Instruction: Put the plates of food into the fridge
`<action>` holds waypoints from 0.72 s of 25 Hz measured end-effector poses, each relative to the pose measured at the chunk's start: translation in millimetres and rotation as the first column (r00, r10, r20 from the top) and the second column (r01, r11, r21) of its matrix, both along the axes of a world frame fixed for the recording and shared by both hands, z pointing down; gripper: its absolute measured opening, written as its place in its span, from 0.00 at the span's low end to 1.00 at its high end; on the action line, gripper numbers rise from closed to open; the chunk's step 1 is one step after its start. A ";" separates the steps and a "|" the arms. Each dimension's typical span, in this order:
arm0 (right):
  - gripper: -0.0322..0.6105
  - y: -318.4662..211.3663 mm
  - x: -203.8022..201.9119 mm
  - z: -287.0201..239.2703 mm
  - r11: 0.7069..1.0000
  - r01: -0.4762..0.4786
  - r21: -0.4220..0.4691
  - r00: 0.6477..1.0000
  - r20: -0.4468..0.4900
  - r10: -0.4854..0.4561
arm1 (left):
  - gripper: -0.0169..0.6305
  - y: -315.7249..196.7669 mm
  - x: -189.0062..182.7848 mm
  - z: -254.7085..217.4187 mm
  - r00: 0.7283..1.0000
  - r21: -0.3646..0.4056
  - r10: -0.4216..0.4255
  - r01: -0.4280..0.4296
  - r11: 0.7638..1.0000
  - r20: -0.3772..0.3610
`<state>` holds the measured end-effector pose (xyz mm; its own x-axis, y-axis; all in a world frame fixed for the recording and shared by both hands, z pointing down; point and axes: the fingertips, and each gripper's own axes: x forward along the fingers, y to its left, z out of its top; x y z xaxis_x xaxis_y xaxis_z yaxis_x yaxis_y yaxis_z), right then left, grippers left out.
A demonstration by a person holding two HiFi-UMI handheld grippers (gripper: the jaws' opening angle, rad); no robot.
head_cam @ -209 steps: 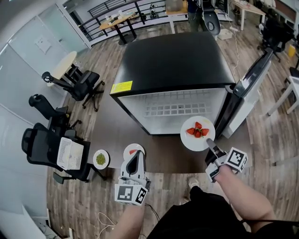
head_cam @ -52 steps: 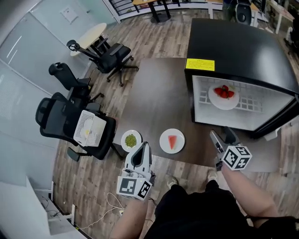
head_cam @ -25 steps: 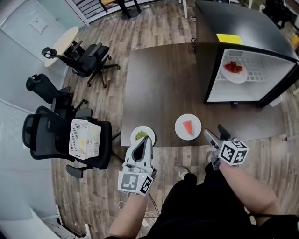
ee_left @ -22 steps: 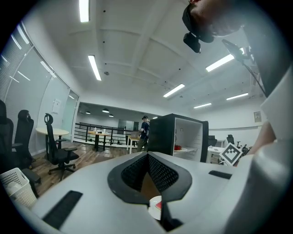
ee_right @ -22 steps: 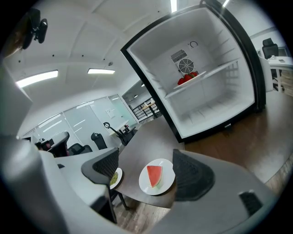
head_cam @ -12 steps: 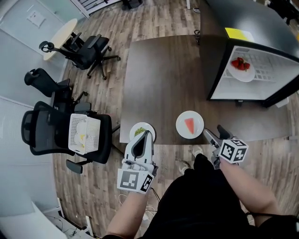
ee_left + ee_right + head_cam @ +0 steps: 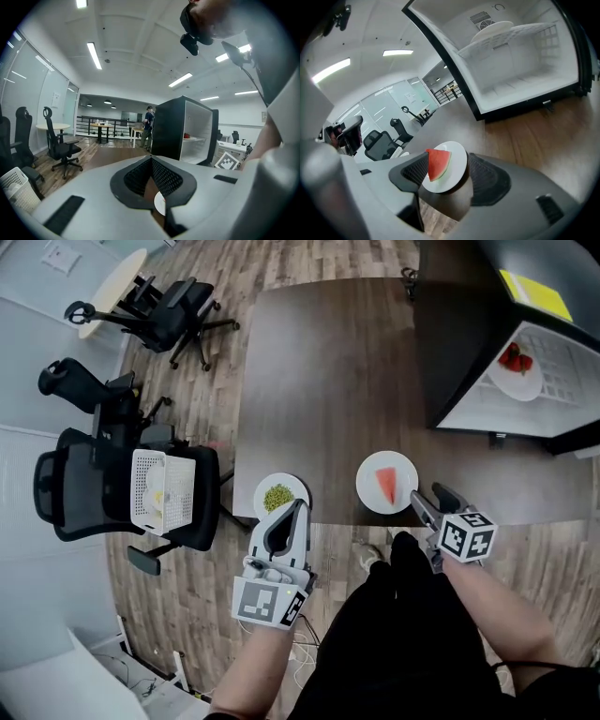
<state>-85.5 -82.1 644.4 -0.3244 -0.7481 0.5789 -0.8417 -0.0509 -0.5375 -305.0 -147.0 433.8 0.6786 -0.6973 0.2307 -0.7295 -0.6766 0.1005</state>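
Right gripper view: the right gripper (image 7: 447,165), jaws spread and just closing, has the watermelon plate (image 7: 459,155) between them on the table (image 7: 319,381); the left gripper (image 7: 151,158) has its jaws pressed together, empty.

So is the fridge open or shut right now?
Open. The fridge shows its white inside, and the plate of strawberries sits in there in plain sight.

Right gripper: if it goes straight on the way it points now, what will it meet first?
The white plate with the watermelon slice. The right gripper has just been closing its jaws; the plate's rim stands between them, seemingly not yet gripped.
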 end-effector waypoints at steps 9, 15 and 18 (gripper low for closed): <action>0.21 -15.0 1.1 35.1 0.996 0.016 -0.088 0.998 -0.061 -0.021 | 0.03 -21.3 -7.7 24.8 0.999 -0.040 -0.043 0.043 0.998 0.015; 0.21 -17.1 -2.5 49.9 0.990 0.033 -0.140 0.997 -0.067 -0.042 | 0.03 -27.3 -10.0 33.6 0.998 -0.060 -0.052 0.053 0.997 0.019; 0.21 -18.8 -3.3 56.1 0.985 0.018 -0.170 0.998 -0.055 -0.028 | 0.03 -29.7 -15.4 37.6 0.997 -0.070 -0.067 0.069 0.995 0.025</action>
<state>-88.8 -101.0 700.5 -0.3030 -0.6302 0.7148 -0.8730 -0.1172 -0.4734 -320.4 -176.7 471.4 0.6243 -0.7230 0.2960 -0.7761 -0.6173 0.1291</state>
